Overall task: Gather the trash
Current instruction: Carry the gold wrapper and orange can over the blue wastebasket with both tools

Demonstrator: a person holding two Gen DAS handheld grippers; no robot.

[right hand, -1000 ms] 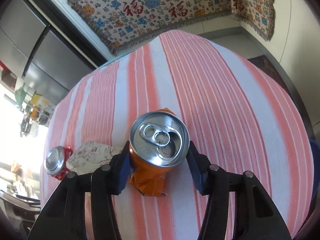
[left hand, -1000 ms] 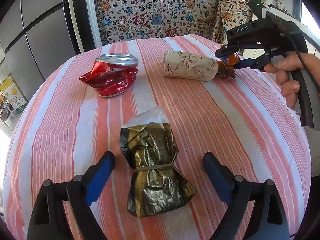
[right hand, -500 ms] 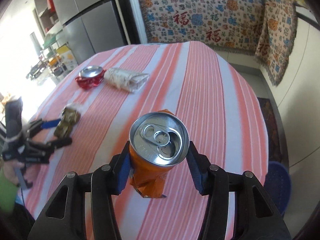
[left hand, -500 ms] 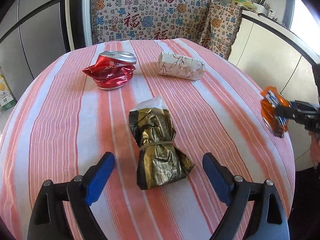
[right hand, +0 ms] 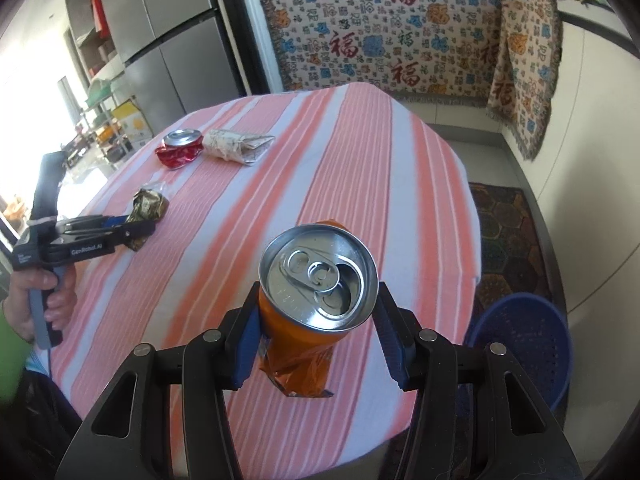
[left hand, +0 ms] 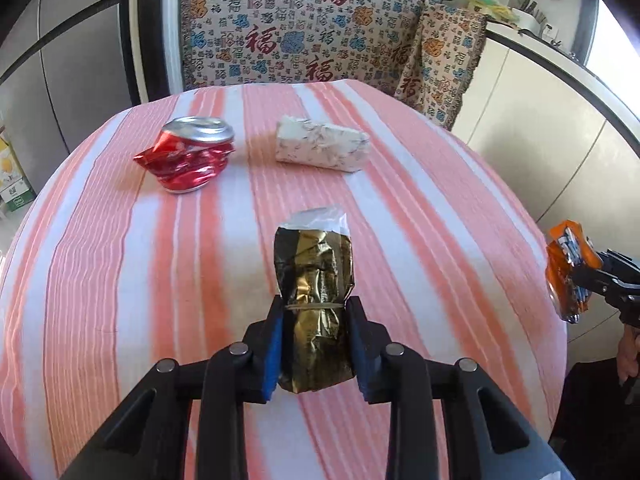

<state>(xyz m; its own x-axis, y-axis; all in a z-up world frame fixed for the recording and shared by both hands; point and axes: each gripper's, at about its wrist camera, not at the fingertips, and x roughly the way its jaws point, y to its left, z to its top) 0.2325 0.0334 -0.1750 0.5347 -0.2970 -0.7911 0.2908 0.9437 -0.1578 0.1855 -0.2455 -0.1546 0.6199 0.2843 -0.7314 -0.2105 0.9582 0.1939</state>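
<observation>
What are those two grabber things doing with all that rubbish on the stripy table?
A person is clearing trash with a grabber in each hand. The left gripper is clamped on a crumpled gold wrapper. The right gripper holds a crushed orange can over the table's edge, near a blue basket on the floor. A squashed red can and a rolled-up paper wrapper lie on the striped tablecloth, not yet picked up.

Patterned throw (right hand: 384,40), grey fridge (right hand: 172,32), possibly window left.
</observation>
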